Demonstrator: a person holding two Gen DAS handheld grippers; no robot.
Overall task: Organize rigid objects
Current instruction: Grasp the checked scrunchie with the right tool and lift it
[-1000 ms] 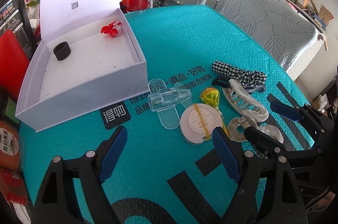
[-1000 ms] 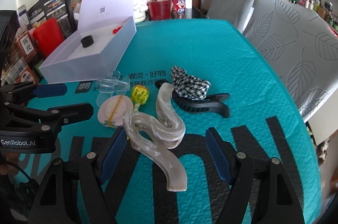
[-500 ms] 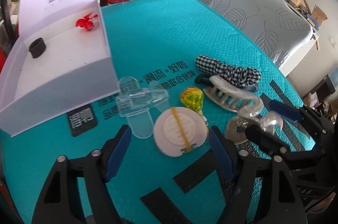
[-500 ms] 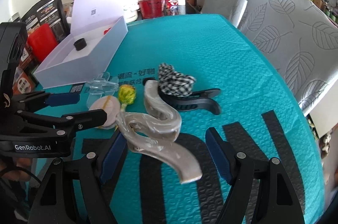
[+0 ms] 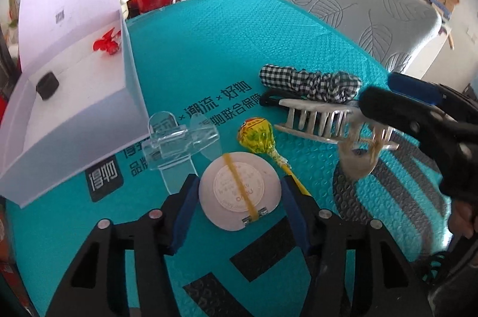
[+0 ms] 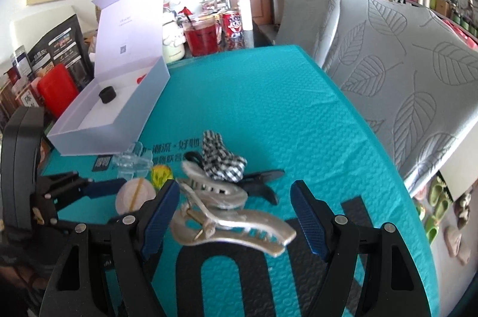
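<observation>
A round white compact (image 5: 240, 194) with a yellow band lies on the teal table cover, between the fingers of my open left gripper (image 5: 239, 197). A pearly claw hair clip (image 6: 221, 215) lies tilted between the fingers of my right gripper (image 6: 234, 215); it leans against the left finger, and the right finger stands apart. The clip also shows in the left wrist view (image 5: 325, 122). A clear plastic clip (image 5: 176, 143), a yellow lollipop (image 5: 257, 137) and a black clip with checked fabric (image 5: 310, 82) lie nearby.
An open white box (image 5: 74, 119) at the left holds a black ring (image 5: 47, 85) and a red item (image 5: 107, 45). A red drink cup (image 6: 200, 38) and a can (image 6: 232, 27) stand at the table's far edge. Grey chairs (image 6: 403, 71) line the right side.
My left gripper moved forward until the white compact sat between its fingers. My right gripper tipped the pearly claw clip and raised it off the cover.
</observation>
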